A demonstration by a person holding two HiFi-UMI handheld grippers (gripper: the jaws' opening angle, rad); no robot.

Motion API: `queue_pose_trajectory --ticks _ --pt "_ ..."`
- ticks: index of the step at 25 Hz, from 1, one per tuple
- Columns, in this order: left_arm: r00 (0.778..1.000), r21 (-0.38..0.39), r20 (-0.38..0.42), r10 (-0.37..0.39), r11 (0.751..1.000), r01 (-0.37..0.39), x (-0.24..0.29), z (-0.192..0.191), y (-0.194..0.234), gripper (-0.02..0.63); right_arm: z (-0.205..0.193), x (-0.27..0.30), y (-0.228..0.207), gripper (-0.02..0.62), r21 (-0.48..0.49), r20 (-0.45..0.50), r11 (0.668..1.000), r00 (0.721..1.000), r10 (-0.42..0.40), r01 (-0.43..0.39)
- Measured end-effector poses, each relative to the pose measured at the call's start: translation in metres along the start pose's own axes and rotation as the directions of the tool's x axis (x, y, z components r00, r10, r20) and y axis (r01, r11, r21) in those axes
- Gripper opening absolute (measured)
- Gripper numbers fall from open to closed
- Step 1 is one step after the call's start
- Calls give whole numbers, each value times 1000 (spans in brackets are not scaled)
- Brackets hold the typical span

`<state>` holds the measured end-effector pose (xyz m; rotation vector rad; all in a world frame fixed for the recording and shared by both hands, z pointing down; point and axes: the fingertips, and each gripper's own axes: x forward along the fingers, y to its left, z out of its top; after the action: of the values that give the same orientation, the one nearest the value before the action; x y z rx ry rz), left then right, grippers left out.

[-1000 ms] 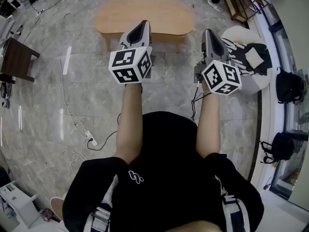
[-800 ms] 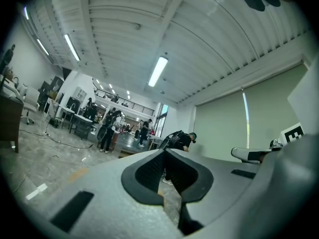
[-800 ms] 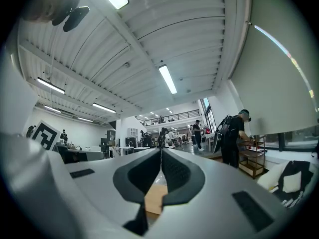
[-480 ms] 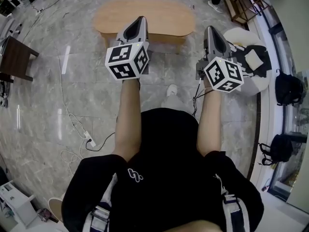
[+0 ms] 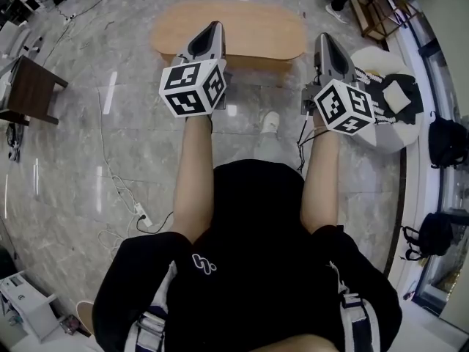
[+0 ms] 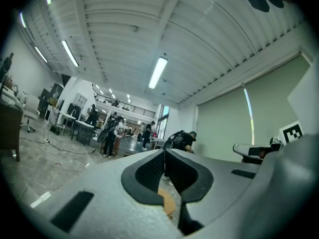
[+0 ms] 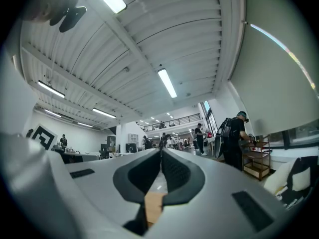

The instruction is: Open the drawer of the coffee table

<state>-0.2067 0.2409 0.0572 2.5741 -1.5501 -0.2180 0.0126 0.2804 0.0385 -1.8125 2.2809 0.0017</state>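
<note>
Left gripper (image 5: 213,28): I hold it level ahead of me. Its jaws are together and nothing is between them, as the left gripper view (image 6: 164,151) confirms.

Right gripper (image 5: 323,38): its jaws are likewise closed and empty (image 7: 160,151), and its nose is tilted a little upward.

Coffee table (image 5: 256,29): this has an oval wooden top and stands on the marble floor (image 5: 110,145) ahead of me. In the head view my left gripper overlaps its near edge, and my right sits just off its right end. Both are raised clear of it. I cannot make out the drawer from any view.

Surroundings: a dark wooden side table (image 5: 33,90) stands well to the left. Black backpacks (image 5: 447,141) lie along the right wall.
</note>
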Motion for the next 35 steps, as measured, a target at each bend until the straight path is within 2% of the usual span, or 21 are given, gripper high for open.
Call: queue_pose_trajectory --ticks 7,13,24,29,35 --pt "1000 18 11 -2 1000 2 38 -3 2 11 -2 29 -34 12 17 32 1000 999 -16 16" --pt "999 15 35 -3 1000 2 92 3 6 11 -8 85 -49 12 -4 16 1000 999 30 -30" --pt "1000 -10 15 25 1000 -25 251 -22 13 11 -34 219 -156 12 17 -53 998 997 56 -55" --pt "997 22 20 74 997 -74 324 -13 29 11 -44 298 -198 12 80 -74 994 994 82 -76" --pt "994 46 36 105 993 -107 392 2 35 11 -44 370 -232 12 111 -77 987 989 124 -115"
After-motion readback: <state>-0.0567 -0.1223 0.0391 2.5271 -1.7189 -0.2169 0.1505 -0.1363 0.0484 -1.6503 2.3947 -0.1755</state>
